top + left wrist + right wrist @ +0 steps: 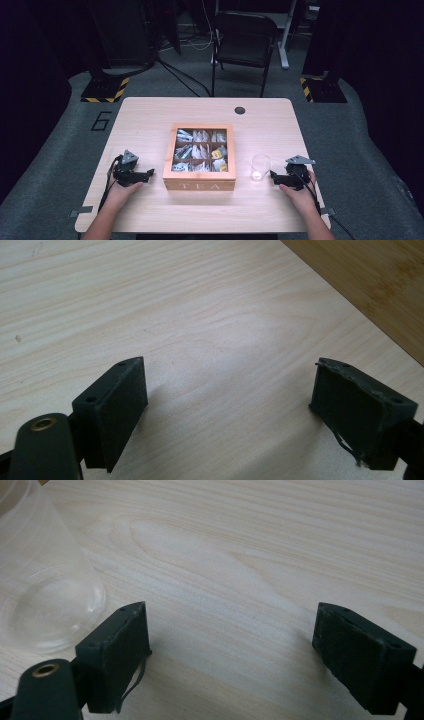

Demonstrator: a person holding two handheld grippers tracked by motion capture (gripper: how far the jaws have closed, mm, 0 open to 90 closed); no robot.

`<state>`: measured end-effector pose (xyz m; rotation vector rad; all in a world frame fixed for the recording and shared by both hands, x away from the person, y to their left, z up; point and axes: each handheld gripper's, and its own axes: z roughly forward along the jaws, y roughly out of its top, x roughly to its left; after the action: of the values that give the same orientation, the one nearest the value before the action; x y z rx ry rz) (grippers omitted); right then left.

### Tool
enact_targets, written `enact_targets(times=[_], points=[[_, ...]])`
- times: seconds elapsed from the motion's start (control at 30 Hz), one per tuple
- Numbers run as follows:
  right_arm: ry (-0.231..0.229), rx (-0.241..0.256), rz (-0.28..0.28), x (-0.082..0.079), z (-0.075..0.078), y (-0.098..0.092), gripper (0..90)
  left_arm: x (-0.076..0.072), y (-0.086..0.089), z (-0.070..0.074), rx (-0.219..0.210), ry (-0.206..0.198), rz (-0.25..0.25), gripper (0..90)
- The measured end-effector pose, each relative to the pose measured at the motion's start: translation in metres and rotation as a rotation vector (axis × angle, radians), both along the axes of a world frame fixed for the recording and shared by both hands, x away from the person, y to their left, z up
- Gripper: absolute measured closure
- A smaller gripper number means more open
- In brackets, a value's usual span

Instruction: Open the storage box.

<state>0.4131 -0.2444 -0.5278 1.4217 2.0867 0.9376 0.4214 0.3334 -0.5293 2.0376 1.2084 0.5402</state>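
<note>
At nine o'clock of the open, empty right hand-held gripper [274, 176], the clear thin plastic cup [260, 167] looked light, crushable, best pinched gently across its wall.

Two forearms reach in from below, each hand holding a gripper low and level, left gripper [149, 173] and right gripper [273, 175] both with jaws spread wide.

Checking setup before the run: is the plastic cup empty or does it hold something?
Empty, upright. The clear cup stands beside the tea box; in the right gripper view its bare bottom shows through the wall.
</note>
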Motion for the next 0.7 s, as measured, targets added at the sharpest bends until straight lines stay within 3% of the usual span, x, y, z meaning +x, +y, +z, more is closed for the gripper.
enact_targets(times=[0.7], points=[[-0.006, -0.003, 0.006, -0.0009, 0.0003, -0.0007, 17.8, -0.0009, 0.0000, 0.0003, -0.001, 0.000, 0.005, 15.5]])
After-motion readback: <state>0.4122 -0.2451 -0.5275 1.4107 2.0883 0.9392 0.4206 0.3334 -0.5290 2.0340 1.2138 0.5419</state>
